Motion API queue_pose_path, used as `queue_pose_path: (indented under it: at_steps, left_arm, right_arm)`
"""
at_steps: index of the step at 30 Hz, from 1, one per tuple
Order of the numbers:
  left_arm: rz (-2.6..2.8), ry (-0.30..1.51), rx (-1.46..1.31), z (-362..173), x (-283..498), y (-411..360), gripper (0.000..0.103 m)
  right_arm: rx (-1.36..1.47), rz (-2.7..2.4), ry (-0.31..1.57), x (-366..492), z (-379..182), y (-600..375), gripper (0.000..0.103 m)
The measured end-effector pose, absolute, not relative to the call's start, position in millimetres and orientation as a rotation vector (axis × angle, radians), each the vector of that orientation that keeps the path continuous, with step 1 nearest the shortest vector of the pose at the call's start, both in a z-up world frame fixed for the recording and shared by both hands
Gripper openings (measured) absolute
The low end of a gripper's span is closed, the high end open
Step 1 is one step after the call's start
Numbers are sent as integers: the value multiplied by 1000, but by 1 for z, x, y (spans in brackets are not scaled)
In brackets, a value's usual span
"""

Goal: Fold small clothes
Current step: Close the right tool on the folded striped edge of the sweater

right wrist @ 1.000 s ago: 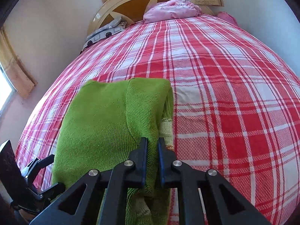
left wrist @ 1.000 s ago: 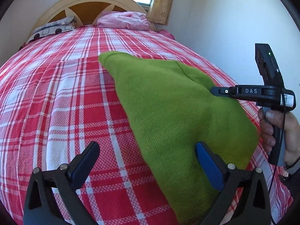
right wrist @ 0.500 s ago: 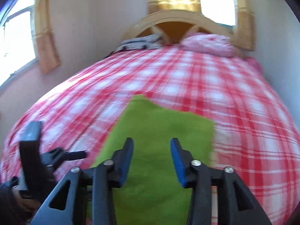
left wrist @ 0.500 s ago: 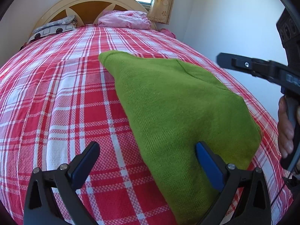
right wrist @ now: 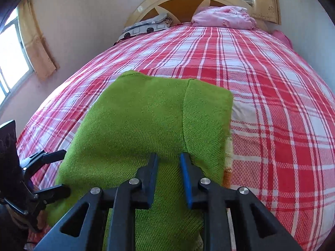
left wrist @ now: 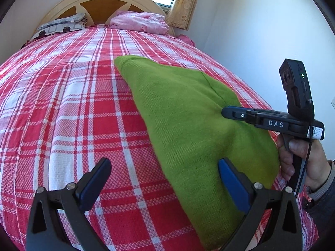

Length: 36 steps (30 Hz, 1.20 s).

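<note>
A green knit garment (left wrist: 188, 125) lies folded flat on the red plaid bed; it also shows in the right wrist view (right wrist: 146, 125). A sleeve is folded over its right side (right wrist: 207, 113). My left gripper (left wrist: 165, 177) is wide open and empty, low over the garment's near left edge. My right gripper (right wrist: 168, 165) is partly open and empty, just above the garment's near middle. In the left wrist view the right gripper (left wrist: 234, 113) hovers over the garment's right part, held by a hand. The left gripper (right wrist: 62, 171) shows open at the garment's left edge.
The red plaid bedspread (left wrist: 62, 115) covers the whole bed. A pink pillow (left wrist: 140, 22) and a grey patterned pillow (left wrist: 60, 26) lie by the wooden headboard (left wrist: 100, 0). A white wall (left wrist: 251, 31) runs close along the bed's right side.
My right gripper let go of the green sleeve, lifted away with jaws open, then came back down low over the garment. The left gripper stayed still and open.
</note>
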<state>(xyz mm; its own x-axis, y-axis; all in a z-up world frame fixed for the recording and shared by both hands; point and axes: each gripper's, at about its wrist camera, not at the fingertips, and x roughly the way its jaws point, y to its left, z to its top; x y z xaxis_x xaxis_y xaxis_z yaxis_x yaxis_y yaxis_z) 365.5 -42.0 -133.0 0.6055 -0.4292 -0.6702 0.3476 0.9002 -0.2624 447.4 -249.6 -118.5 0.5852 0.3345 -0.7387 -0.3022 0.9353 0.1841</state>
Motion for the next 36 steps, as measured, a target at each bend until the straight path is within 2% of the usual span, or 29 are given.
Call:
queue_pose_path:
  at_steps: [6, 10, 16, 17, 18, 19, 20, 21, 27, 32, 36]
  left_arm:
    - [-455, 834, -157, -129, 373, -43, 103]
    - [-461, 853, -157, -132, 385, -56, 103]
    - [-482, 877, -171, -139, 395, -67, 103]
    - [-485, 870, -172, -139, 393, -66, 103]
    - [-490, 867, -182, -139, 392, -65, 103]
    - [-491, 866, -193, -140, 391, -64, 103]
    - [-492, 865, -202, -140, 391, -63, 103]
    - [-495, 863, -207, -139, 389, -62, 103]
    - [-502, 860, -220, -139, 388, -61, 103]
    - [-496, 861, -204, -140, 387, -61, 103]
    - [-494, 867, -198, -140, 389, -63, 103]
  right_arm:
    - [109, 409, 838, 444, -119, -257, 23]
    - [41, 430, 852, 441, -111, -249, 27]
    - [42, 485, 838, 440, -106, -255, 28]
    - [43, 496, 813, 438, -101, -258, 32]
    - [48, 498, 785, 435, -96, -261, 48]
    - [72, 484, 748, 434, -90, -270, 59]
    - [100, 473, 729, 435, -87, -276, 78]
    - [136, 466, 720, 437, -85, -283, 83]
    - [272, 430, 829, 474, -109, -312, 83]
    - [503, 503, 917, 506, -140, -328, 83]
    - [569, 545, 919, 518, -148, -329, 83]
